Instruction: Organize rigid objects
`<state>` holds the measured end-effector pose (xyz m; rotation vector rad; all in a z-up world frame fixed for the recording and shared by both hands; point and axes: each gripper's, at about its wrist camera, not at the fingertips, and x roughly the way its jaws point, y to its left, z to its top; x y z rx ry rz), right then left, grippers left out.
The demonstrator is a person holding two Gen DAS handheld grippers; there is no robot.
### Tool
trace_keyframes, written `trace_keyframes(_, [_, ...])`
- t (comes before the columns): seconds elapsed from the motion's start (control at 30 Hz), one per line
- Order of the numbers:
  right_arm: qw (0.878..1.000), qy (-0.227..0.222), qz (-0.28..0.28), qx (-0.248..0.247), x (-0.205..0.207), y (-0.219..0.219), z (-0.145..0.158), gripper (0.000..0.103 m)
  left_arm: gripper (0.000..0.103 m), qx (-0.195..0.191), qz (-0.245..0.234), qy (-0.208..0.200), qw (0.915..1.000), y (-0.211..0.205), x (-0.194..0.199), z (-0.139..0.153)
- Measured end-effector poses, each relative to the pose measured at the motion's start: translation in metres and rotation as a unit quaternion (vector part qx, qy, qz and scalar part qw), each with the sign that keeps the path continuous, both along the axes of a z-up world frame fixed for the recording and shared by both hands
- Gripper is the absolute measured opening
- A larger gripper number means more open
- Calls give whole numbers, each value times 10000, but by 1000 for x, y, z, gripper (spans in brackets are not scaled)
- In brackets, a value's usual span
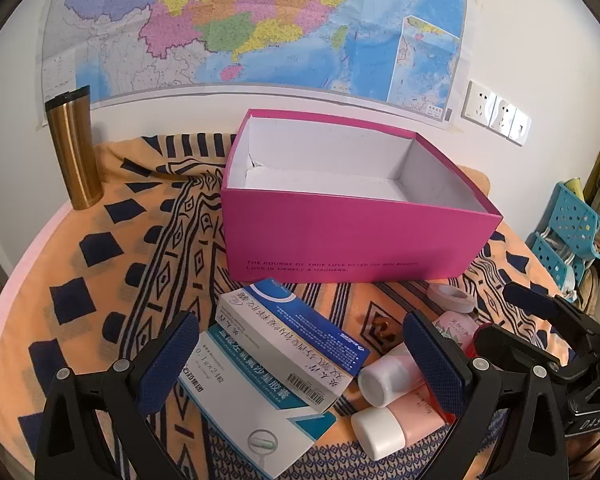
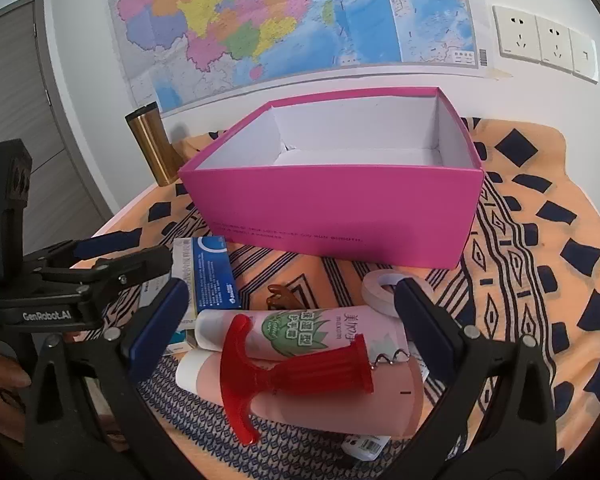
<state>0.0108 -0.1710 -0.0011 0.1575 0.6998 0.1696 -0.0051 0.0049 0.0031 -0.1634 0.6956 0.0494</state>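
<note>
Left gripper held with fingers spread wide, gripping nothing. Between its fingers: two medicine cartons, the blue-and-white carton lying across the teal-and-white carton. Just inside the right finger, two tubes with white caps, the pink tube nearer and the white-capped tube beyond it. Ahead of the fingertips, the open pink box, white inside, with nothing visible in it. Past the right fingertip, a roll of tape flat on the patterned cloth.

Right gripper likewise spread wide and holding nothing. Between its fingers: a red corkscrew lying on its side across the pink tube, with the aloe-printed tube just beyond. Near the right fingertip, the tape roll. Ahead of the fingertips, a brown hair clip, then the pink box. Beside the left finger, the blue carton.

Far left of both grippers, a gold tumbler upright against the wall, under a map.
</note>
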Motion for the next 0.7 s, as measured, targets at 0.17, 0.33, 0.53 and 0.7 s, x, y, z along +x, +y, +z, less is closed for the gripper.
trace_keyframes(0.17, [10000, 6, 36, 22, 0, 0, -1, 103, 103, -13, -9, 20, 10000, 1, 1, -2])
trace_keyframes(0.33, [9999, 69, 82, 13, 2, 2, -4, 103, 103, -10, -22, 24, 10000, 1, 1, -3])
trace_keyframes(0.53, [9998, 116, 135, 48, 4, 3, -6, 103, 103, -33, 40, -13, 10000, 9, 2, -3])
trace_keyframes(0.7, [9992, 225, 312, 89, 8, 11, -11, 99, 103, 31, 85, -69, 9999, 28, 5, 0])
